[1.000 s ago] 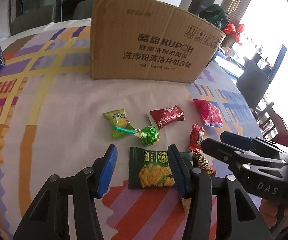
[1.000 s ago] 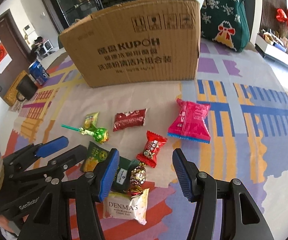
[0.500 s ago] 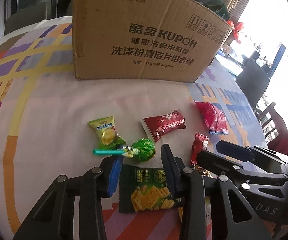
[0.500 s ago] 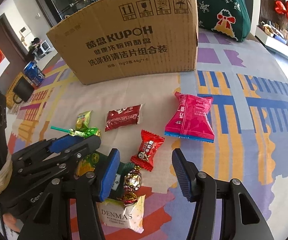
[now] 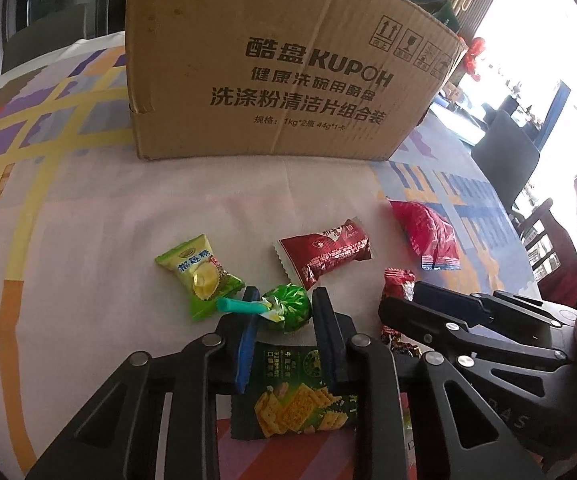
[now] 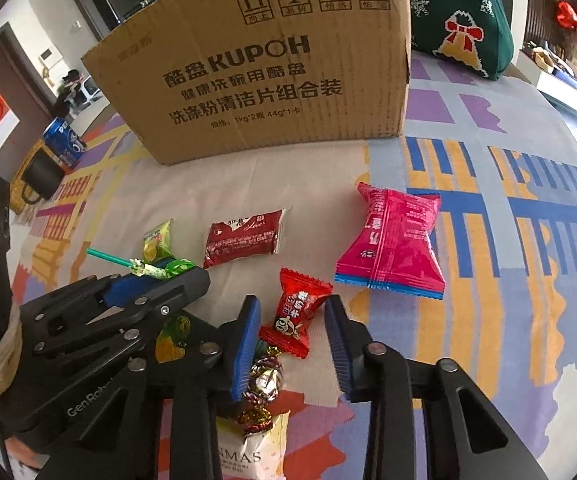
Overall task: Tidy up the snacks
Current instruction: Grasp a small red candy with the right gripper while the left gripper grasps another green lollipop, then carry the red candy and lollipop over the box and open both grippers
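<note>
Snacks lie on a patterned tablecloth in front of a cardboard box [image 5: 272, 68]. My left gripper [image 5: 284, 312] has its jaws narrowed around a green lollipop [image 5: 288, 308] with a teal stick; contact is unclear. A green cracker pack [image 5: 292, 400] lies beneath it. My right gripper [image 6: 292, 324] is open, its jaws on either side of a small red candy [image 6: 294, 316]. A yellow-green candy [image 5: 198, 272], a dark red packet [image 5: 324, 256] and a pink-red packet [image 6: 392, 248] lie nearby.
A foil-wrapped candy [image 6: 262, 380] and a white DENMAS pack [image 6: 248, 456] lie under the right gripper. A blue can [image 6: 62, 140] and a dark mug [image 6: 40, 172] stand at far left. A green Christmas bag [image 6: 460, 12] is behind the box.
Both grippers moved forward and lower toward the snacks. The left jaws narrowed and now flank the lollipop instead of the cracker pack. The right jaws narrowed and now flank the red candy.
</note>
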Available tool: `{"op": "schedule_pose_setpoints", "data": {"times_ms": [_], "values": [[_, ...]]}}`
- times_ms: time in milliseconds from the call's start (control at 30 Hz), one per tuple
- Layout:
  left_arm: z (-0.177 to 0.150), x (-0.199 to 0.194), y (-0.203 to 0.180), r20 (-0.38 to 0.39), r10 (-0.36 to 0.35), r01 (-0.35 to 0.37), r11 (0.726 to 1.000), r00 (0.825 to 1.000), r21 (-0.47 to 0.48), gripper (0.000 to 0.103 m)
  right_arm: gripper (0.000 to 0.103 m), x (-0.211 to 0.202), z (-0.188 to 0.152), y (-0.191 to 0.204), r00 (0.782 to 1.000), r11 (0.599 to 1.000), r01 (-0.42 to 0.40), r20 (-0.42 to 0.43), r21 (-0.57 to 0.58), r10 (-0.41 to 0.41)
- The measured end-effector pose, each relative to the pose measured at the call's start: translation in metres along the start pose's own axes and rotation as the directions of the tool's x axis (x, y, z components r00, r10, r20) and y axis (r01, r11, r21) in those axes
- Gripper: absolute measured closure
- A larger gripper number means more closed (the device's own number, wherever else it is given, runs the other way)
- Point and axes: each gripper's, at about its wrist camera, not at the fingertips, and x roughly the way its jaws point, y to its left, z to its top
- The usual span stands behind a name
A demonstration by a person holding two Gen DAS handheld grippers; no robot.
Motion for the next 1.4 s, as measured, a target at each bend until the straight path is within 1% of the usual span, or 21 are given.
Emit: {"op": "schedule_pose_setpoints", "data": {"times_ms": [67,100,133,333,500,800,1000,1167,1400], "values": [[0.0,-0.001,-0.001,0.0,0.003,-0.003,1.0,1.0,0.002,0.076,0.077,0.002,-0.001,0.001,1.0,1.0,0.002,-0.002,-0.005,-0.002],[0.0,-0.003,-0.002,0.002,0.004,-0.004,1.0,1.0,0.004,0.076,0.082,0.002,-0.001,0.001,1.0,1.0,0.004,-0.001,-0.008,-0.004],[0.0,-0.004,-0.003,0.003,0.007,-0.007,1.0,1.0,0.007,0.076,0.082,0.003,-0.001,0.002,1.0,1.0,0.007,0.0,-0.011,-0.007],[-0.001,-0.015,-0.006,0.019,0.019,-0.019,1.0,1.0,0.016,0.076,0.084,0.0,-0.001,0.0,1.0,1.0,0.0,0.017,-0.005,0.0],[-0.001,-0.028,-0.009,0.041,0.023,-0.024,0.999,0.999,0.023,0.076,0.084,-0.014,0.0,-0.002,0.999,1.0,-0.015,0.043,-0.004,0.015],[0.011,-0.064,-0.017,0.121,0.037,-0.042,0.998,0.992,0.04,0.076,0.084,-0.047,0.009,0.004,0.991,0.999,-0.039,0.123,-0.023,0.042],[0.028,-0.09,-0.022,0.184,0.048,-0.059,0.997,0.982,0.053,0.076,0.084,-0.07,0.019,0.01,0.981,0.998,-0.061,0.183,-0.033,0.066],[0.045,-0.112,-0.024,0.244,0.059,-0.077,0.995,0.968,0.063,0.076,0.084,-0.089,0.029,0.016,0.968,0.996,-0.071,0.238,-0.051,0.082],[0.067,-0.132,-0.029,0.311,0.07,-0.101,0.991,0.948,0.086,0.076,0.084,-0.11,0.051,0.025,0.946,0.994,-0.078,0.309,-0.077,0.098]]}}
